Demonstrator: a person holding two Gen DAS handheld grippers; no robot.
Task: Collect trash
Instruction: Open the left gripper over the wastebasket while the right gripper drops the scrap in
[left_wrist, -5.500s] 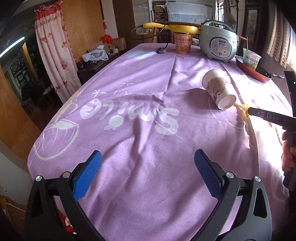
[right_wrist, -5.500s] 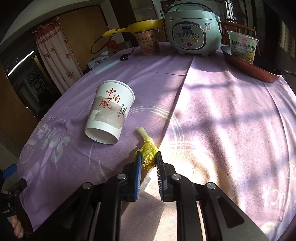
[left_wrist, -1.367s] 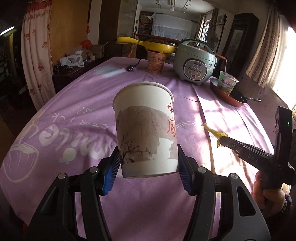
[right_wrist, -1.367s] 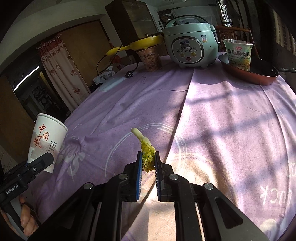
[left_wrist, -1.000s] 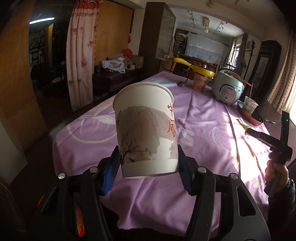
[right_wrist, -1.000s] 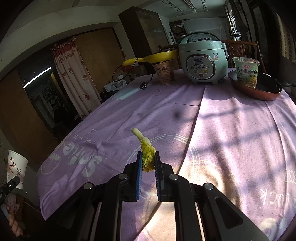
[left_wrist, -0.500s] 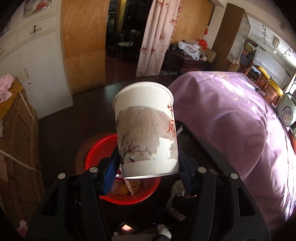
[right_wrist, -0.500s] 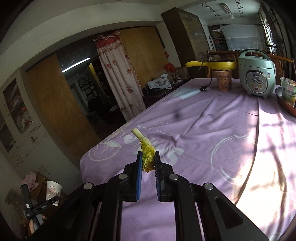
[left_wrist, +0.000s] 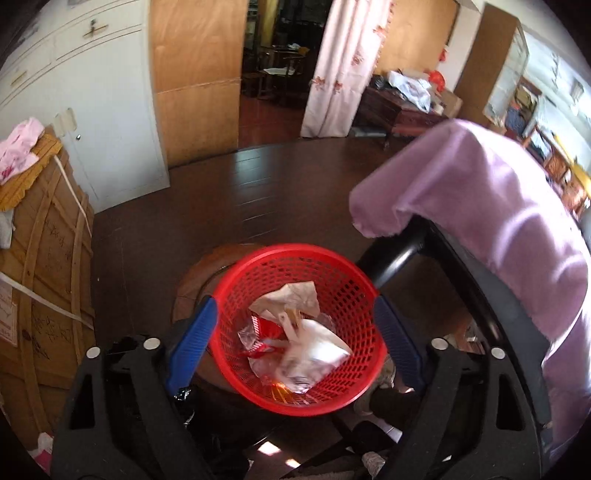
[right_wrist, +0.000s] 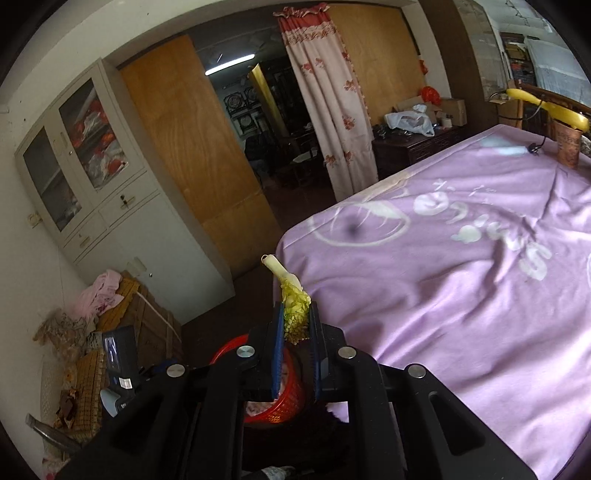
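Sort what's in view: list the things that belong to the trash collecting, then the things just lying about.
Part of the job:
red basket
paper cup in it
corn cob, clamped in right gripper
left gripper, open

Lying about:
purple tablecloth
pink cloth
floral curtain
white cabinet

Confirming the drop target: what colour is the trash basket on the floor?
Red, with an open mesh wall: the basket shows best in the left wrist view, already holding crumpled trash.

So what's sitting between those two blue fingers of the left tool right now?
Nothing is held. In the left wrist view the left gripper is open, and framed between its fingers is the red basket below, holding crumpled trash.
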